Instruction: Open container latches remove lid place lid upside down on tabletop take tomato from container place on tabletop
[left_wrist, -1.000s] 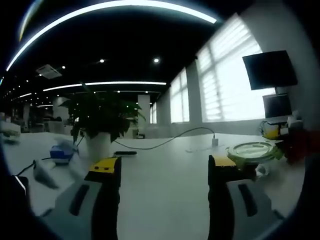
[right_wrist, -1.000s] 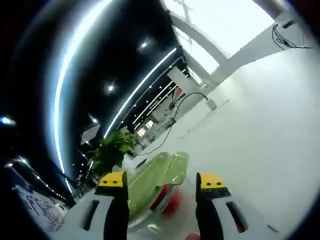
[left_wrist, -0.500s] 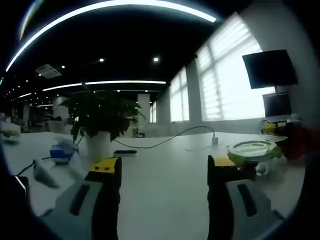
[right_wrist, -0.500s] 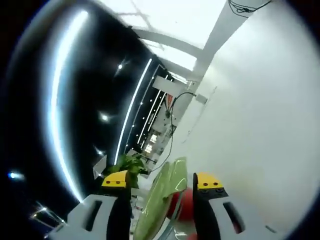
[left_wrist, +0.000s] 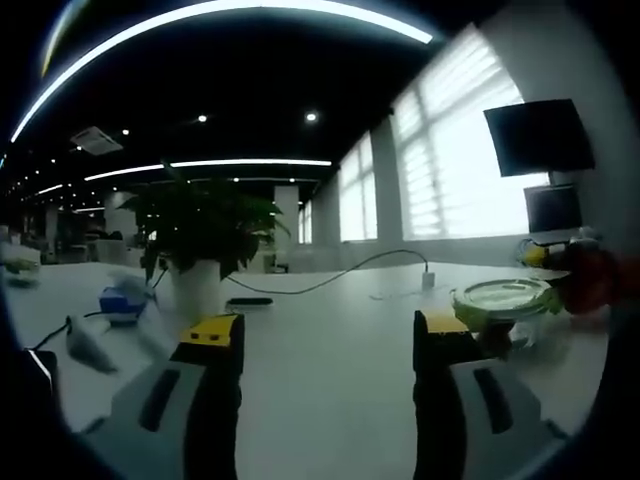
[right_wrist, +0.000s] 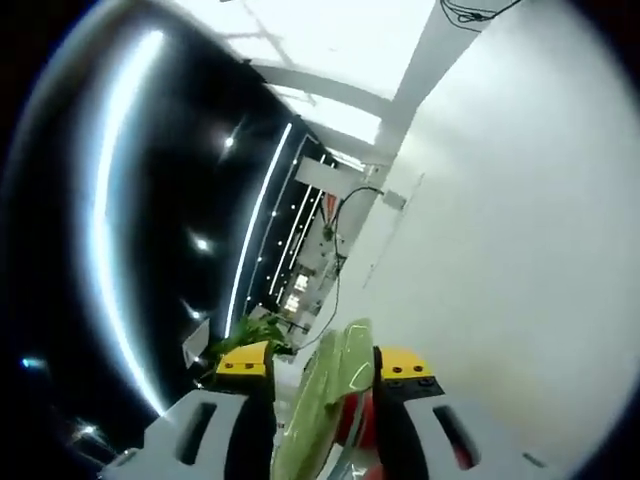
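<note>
- Container (right_wrist: 335, 400), with its green lid, sits between the right tongs (right_wrist: 318, 362), whose jaws look closed in on it; probably light, stiff, slippery plastic, best taken at the rim
- Left tongs (left_wrist: 325, 330) stand apart, holding nothing, above the desk (left_wrist: 320, 300); the container lies just right of them
</note>
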